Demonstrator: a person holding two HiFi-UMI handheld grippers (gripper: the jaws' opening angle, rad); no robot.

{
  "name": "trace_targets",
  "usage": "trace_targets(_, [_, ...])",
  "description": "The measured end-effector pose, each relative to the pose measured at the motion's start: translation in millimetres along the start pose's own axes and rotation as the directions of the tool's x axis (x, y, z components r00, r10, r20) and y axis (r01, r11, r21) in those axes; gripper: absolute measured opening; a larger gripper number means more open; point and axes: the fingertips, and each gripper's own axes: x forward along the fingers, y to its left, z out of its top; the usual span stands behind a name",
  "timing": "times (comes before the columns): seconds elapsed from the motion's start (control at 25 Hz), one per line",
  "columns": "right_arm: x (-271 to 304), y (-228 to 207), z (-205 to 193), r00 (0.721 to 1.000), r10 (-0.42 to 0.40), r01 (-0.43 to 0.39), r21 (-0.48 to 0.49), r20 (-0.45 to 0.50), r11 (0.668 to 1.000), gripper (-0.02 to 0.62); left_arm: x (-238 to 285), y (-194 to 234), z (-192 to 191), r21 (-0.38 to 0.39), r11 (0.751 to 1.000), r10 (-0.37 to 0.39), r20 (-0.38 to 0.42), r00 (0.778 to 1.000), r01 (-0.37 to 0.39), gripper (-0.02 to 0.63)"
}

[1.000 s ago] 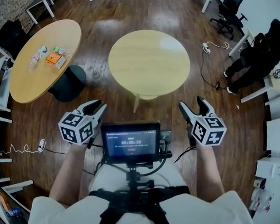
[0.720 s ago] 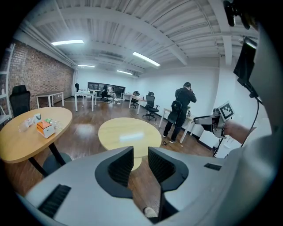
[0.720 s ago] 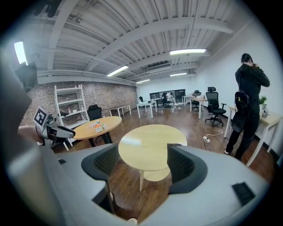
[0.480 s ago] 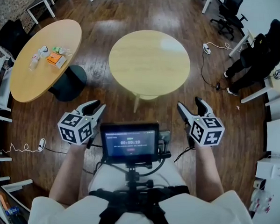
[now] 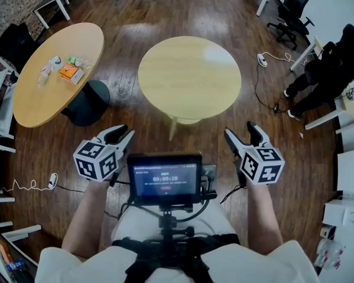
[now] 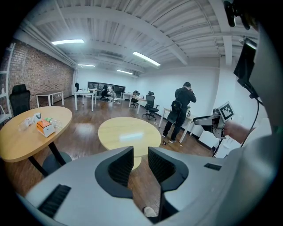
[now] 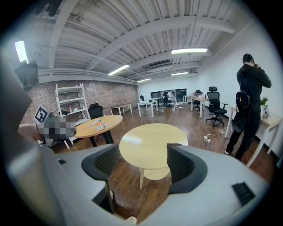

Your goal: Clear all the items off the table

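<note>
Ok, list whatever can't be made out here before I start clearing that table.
Clear items beside the orange box on the oval table: too small to name, in the head view and both gripper views.
Standing person: turned away in both gripper views, so the hands' contents are hidden.
Anything at the wearer's feet: head view, covered by the monitor.

My left gripper point(image 5: 123, 133) and right gripper point(image 5: 240, 130) are grey with black-and-white square markers; round table point(image 5: 189, 76) pale wood, floor point(image 5: 128, 52) dark brown planks, upper-left box point(image 5: 70, 74) orange.
</note>
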Motion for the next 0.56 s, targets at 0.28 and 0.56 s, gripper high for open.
trace_targets(0.28, [1.1, 0.9, -1.4, 1.000, 0.002, -0.002, -0.007, -0.009, 1.000, 0.362, -0.7, -0.2, -1.5, -0.005, 1.000, 0.000, -0.002, 1.000, 0.000, 0.107])
trace_targets(0.56, [3.8, 2.0, -4.7, 1.000, 0.009, -0.009, -0.011, -0.028, 1.000, 0.362, 0.6, 0.4, -4.1, -0.009, 1.000, 0.002, -0.007, 1.000, -0.002, 0.108])
